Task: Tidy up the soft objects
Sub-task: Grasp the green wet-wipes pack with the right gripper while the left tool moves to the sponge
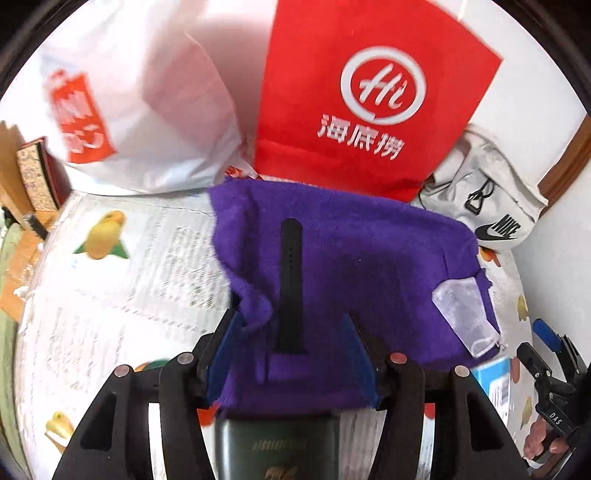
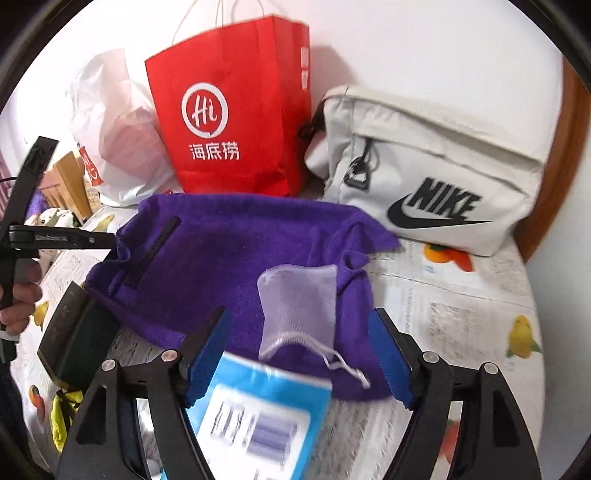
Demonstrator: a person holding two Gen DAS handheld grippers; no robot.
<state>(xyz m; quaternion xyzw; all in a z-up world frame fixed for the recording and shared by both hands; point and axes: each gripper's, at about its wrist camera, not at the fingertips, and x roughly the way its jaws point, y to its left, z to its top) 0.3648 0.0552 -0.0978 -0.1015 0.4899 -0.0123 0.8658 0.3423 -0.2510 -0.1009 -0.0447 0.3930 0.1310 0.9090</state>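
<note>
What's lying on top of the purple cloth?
On the purple cloth lie a black strap and a small see-through mesh pouch with a white drawstring. Anything beneath the cloth is covered, so I can't tell.

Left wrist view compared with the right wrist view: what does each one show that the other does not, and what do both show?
Only the left wrist view shows the brown box at the far left edge. Only the right wrist view shows the red bag's string handles. Both show the purple cloth, black strap, mesh pouch, red bag, Nike bag, white plastic bag and blue packet.
</note>
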